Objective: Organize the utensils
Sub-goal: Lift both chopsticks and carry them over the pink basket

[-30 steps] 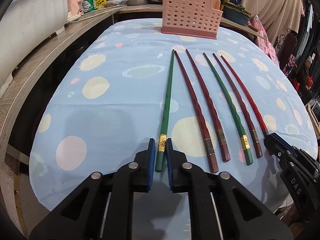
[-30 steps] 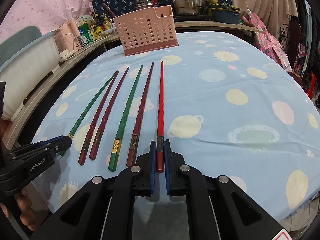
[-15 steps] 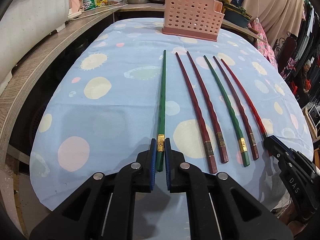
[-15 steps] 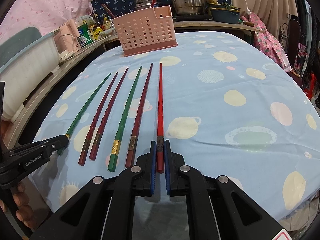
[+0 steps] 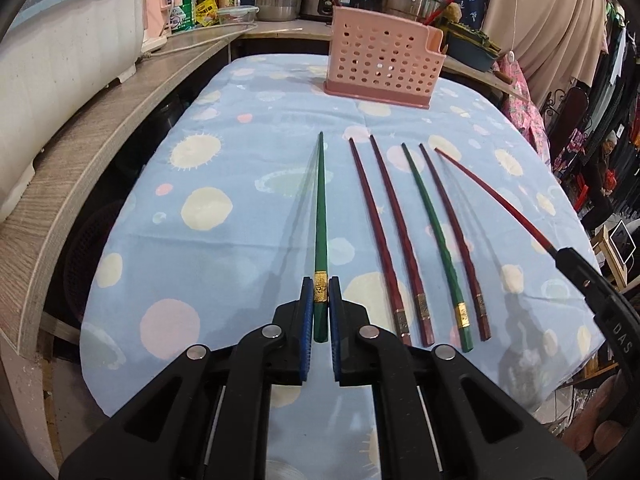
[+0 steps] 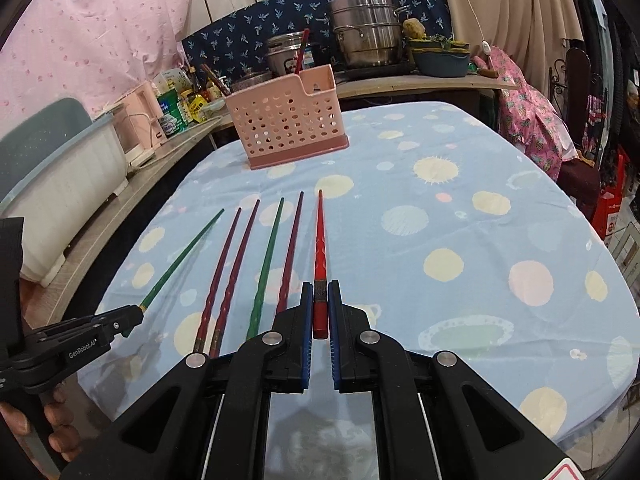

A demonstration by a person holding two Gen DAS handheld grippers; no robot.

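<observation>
Both chopsticks lifted since before: our left gripper (image 5: 319,312) clamps green chopstick (image 5: 320,216), right gripper (image 6: 320,312) clamps red chopstick (image 6: 320,248).

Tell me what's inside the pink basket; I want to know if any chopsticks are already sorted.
Nothing shows above the pink basket's rim or through its holes. Its floor is hidden by the walls. The red stick poking up behind belongs to the pots beyond it.

Six long chopsticks: a green one (image 5: 320,216) and a bright red one (image 6: 320,248) lifted — four (image 5: 420,240) flat, pink perforated holder (image 5: 384,62) far.
</observation>
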